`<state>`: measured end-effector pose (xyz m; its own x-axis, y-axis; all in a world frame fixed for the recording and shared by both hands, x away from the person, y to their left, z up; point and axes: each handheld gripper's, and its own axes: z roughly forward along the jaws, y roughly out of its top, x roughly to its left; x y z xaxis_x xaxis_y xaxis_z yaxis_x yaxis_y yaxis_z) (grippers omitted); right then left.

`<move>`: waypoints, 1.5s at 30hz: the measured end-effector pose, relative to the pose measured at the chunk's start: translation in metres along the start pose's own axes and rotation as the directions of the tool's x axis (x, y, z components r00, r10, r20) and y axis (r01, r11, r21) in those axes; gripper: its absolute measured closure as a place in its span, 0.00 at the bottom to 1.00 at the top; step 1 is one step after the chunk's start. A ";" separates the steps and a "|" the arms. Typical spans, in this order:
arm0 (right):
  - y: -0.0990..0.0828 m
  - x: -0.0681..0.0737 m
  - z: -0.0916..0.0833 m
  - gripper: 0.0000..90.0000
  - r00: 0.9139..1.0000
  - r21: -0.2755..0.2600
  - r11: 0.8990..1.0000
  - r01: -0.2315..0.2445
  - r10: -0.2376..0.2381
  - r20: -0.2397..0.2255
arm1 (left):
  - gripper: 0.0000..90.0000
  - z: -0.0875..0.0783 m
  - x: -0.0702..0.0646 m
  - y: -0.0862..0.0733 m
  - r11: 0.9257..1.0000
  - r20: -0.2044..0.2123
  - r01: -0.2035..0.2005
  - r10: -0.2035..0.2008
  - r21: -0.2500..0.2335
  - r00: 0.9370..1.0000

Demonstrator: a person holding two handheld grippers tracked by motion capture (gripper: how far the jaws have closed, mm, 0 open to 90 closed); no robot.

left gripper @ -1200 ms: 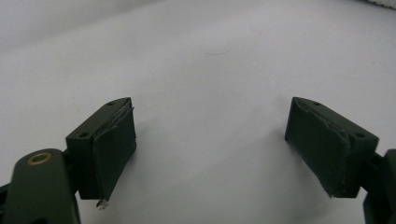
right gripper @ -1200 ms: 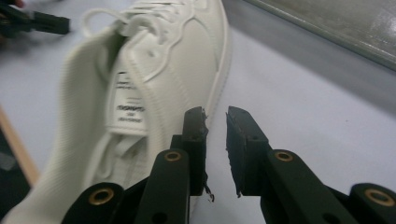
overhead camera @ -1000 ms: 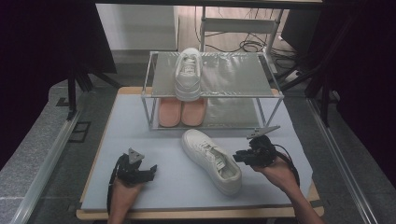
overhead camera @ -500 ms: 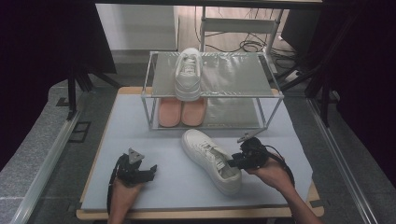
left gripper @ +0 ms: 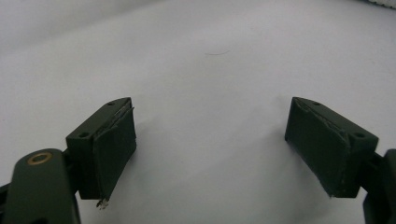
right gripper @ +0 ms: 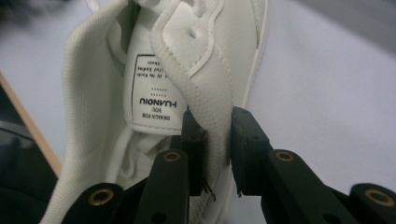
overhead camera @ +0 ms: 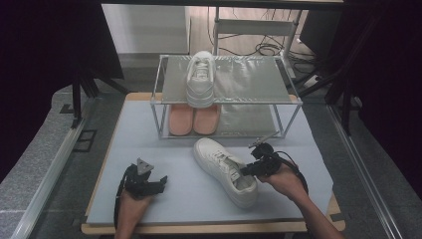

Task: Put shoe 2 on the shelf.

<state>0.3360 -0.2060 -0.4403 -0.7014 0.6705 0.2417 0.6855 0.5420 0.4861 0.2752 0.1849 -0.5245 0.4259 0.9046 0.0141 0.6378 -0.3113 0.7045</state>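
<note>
A white sneaker (overhead camera: 226, 172) lies on the pale blue mat (overhead camera: 174, 204), toe toward the rack. My right gripper (overhead camera: 247, 171) is at its heel end. In the right gripper view, one jaw is inside the sneaker (right gripper: 187, 56) and the other outside. The padded side wall of the collar is pinched between them. These jaws have just been closing and the right gripper (right gripper: 215, 123) is now shut on that wall. My left gripper (overhead camera: 157, 183) rests on the mat at the front left. Its jaws stand wide open with bare mat between them (left gripper: 210, 135).
A metal two-shelf rack (overhead camera: 249, 79) stands at the back of the mat. A second white sneaker (overhead camera: 200, 79) sits on its top shelf. A pair of pink slippers (overhead camera: 194, 119) is on the lower shelf. The wooden table edge (overhead camera: 199, 229) runs along the front.
My right gripper has moved left from beside the sneaker's heel onto its collar and closed on the side wall. The left gripper has kept still.
</note>
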 end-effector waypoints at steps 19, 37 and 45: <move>-0.010 -0.029 -0.021 0.89 0.933 -0.049 0.967 -0.249 0.226 -0.282 | 0.18 0.000 0.000 0.000 1.000 0.000 0.002 -0.002 0.001 1.000; -0.008 -0.039 -0.074 0.89 0.896 -0.146 0.932 -0.332 0.263 -0.358 | 0.18 0.000 0.000 0.000 1.000 0.000 -0.002 0.002 0.001 1.000; -0.009 -0.047 -0.098 0.89 0.880 -0.182 0.908 -0.377 0.290 -0.376 | 0.18 0.000 0.000 0.000 1.000 0.000 0.003 -0.003 -0.004 1.000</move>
<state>0.3432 -0.2922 -0.3738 -0.4923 0.5565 0.6693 0.8513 0.1473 0.5036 0.2756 0.1846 -0.5247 0.4241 0.9055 0.0123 0.6366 -0.3077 0.7071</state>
